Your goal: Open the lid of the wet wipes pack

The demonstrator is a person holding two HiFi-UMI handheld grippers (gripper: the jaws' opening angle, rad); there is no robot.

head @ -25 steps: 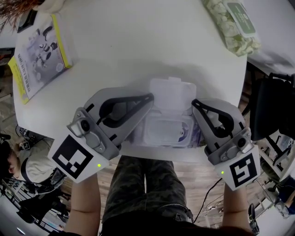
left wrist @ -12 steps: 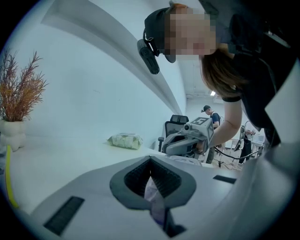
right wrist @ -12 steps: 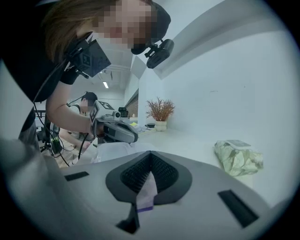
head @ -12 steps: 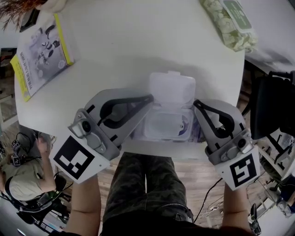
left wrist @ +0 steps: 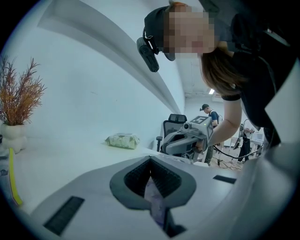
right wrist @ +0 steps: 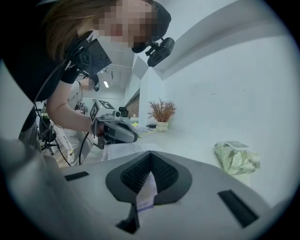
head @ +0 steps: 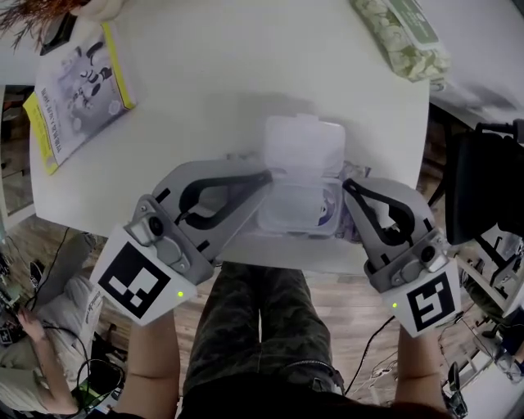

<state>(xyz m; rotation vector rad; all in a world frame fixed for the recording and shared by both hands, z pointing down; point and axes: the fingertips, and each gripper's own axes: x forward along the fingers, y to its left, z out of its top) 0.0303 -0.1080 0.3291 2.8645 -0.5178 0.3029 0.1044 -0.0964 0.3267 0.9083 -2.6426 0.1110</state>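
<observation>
Since a second ago the whole table top, with everything on it, has slid upward in the head view, so more floor shows below its near edge, while both grippers keep almost the same place in the picture; the lid was already open then and is open now. At the far left a booklet with yellow border point(head: 78, 90) lies near the left edge of the white table point(head: 213, 74), and a dried plant point(head: 33, 12) shows at the corner above it. Next comes the left gripper point(head: 264, 177); it reaches in from the near edge, and its jaws are pressed together on the left end seal point(left wrist: 156, 206) of the pack, a thin lilac strip of film. The wet wipes pack point(head: 299, 211) is between the two grippers, close to the near edge of the table in the middle; whether its underside rests on the table I cannot tell. Its lid point(head: 304, 146) is folded back toward the far side, so the inner opening is uncovered. Beyond the lid the table is bare up to the top of the picture, a wide free area between the booklet and the green pack. The right gripper point(head: 345, 186) has its jaws closed on the right end seal point(right wrist: 148, 187), a white strip with a lilac line. Farther right and far back, a green wipes pack point(head: 401, 37) lies at the right edge of the table, well apart from the grippers. Past that edge stands a black chair point(head: 487, 188), near the right gripper.
</observation>
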